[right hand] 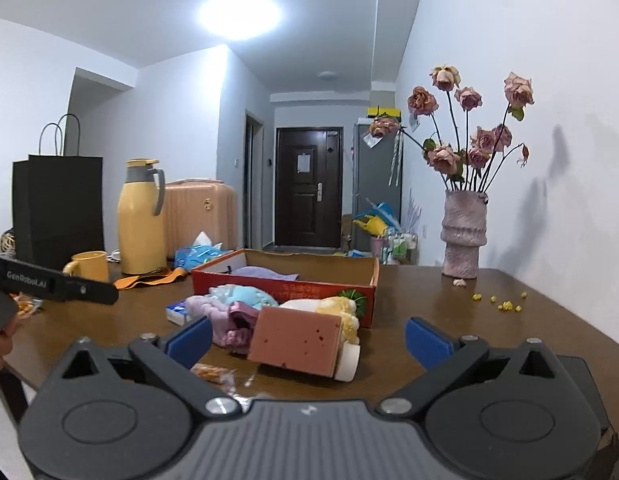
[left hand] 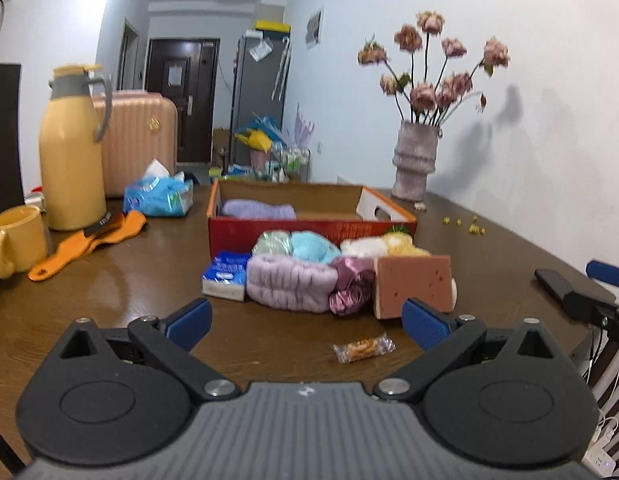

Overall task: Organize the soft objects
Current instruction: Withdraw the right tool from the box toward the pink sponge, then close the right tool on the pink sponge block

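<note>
**Inspector:** Nearest the cardboard box, on its near side, what do the grippers show?

**Assistant:** Left gripper [left hand: 305, 322] has its jaws spread wide with nothing between them, above the brown wooden table [left hand: 109, 304]. Right gripper [right hand: 307, 340] likewise stands fully spread and empty, its blue pads [right hand: 427, 342] clear of everything.

**Inspector:** The soft objects?

**Assistant:** Heaped against the front wall of the cardboard box [left hand: 309, 232]: a lilac plush headband [left hand: 289, 286], a shiny mauve scrunchie [left hand: 349, 286], a pink sponge [left hand: 413, 284] leaning upright, teal, white and yellow fluffy pieces behind them. A lilac towel [left hand: 257, 210] lies inside the box, at its left end. A blue tissue pack [left hand: 225, 274] touches the heap's left edge.

**Inspector:** Remainder of the surface?

**Assistant:** A wrapped snack [left hand: 363, 347] lies in front of the box, nearer the grippers. Left of the box: yellow thermos [left hand: 69, 152], yellow mug [left hand: 15, 242], orange brush [left hand: 93, 246]. Right of the box: a vase of dried roses [left hand: 415, 160] by the white wall, small yellow crumbs [left hand: 465, 226] scattered near it.

**Inspector:** Room?

**Assistant:** Behind the box, a hallway ends at a dark door [right hand: 307, 186]; a pink suitcase [right hand: 201, 212] stands beyond the thermos.
</note>
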